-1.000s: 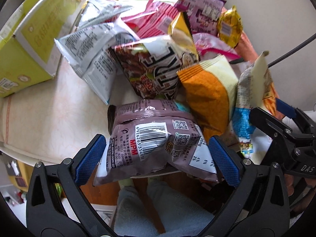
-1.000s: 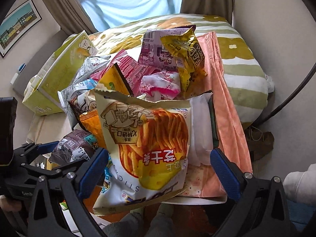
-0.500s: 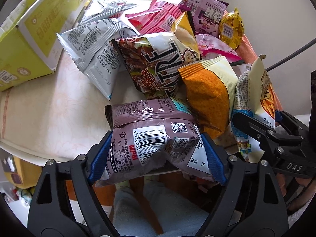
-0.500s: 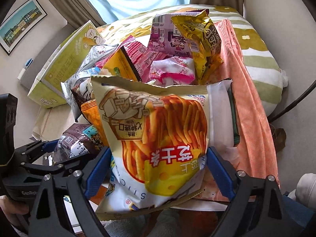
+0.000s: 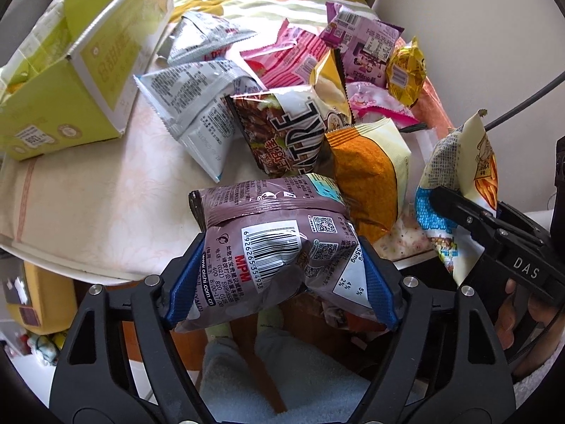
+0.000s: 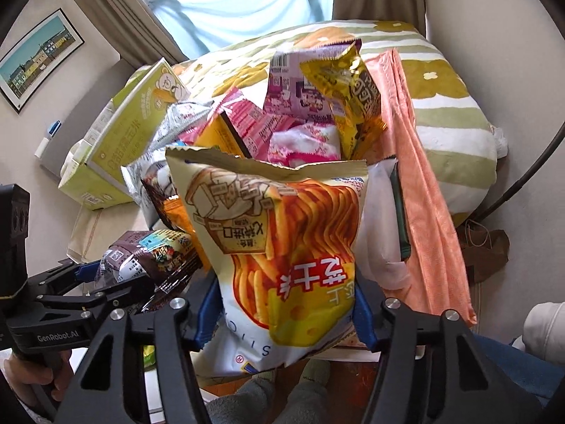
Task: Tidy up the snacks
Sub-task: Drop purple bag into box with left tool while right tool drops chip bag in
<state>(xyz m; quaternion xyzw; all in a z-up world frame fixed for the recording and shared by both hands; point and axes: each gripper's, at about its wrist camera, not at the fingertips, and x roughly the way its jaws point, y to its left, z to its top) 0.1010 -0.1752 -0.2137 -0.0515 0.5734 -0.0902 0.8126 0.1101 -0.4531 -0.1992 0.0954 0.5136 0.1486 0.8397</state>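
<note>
My left gripper (image 5: 282,279) is shut on a purple-brown snack bag (image 5: 272,240) with a barcode, held at the near edge of the table (image 5: 88,190). My right gripper (image 6: 282,312) is shut on a cream and orange cheese-stick bag (image 6: 279,243), held upright. That bag shows at the right of the left wrist view (image 5: 459,183), and the purple bag shows at the left of the right wrist view (image 6: 148,254). Behind lies a pile of snack bags: an orange one (image 5: 367,180), a brown and white one (image 5: 286,130), silver ones (image 5: 197,99), pink ones (image 5: 293,56) and a yellow one (image 6: 346,88).
An open green cardboard box (image 5: 70,70) stands at the table's left. A striped duvet (image 6: 448,106) and an orange cloth (image 6: 423,212) lie at the right. A black cable (image 6: 522,176) runs along the wall. The person's socked feet (image 5: 247,364) are below.
Both grippers went from wide open around their bags to shut on them. The left closed on the purple bag, the right on the cheese-stick bag, and both bags now sit a little higher.
</note>
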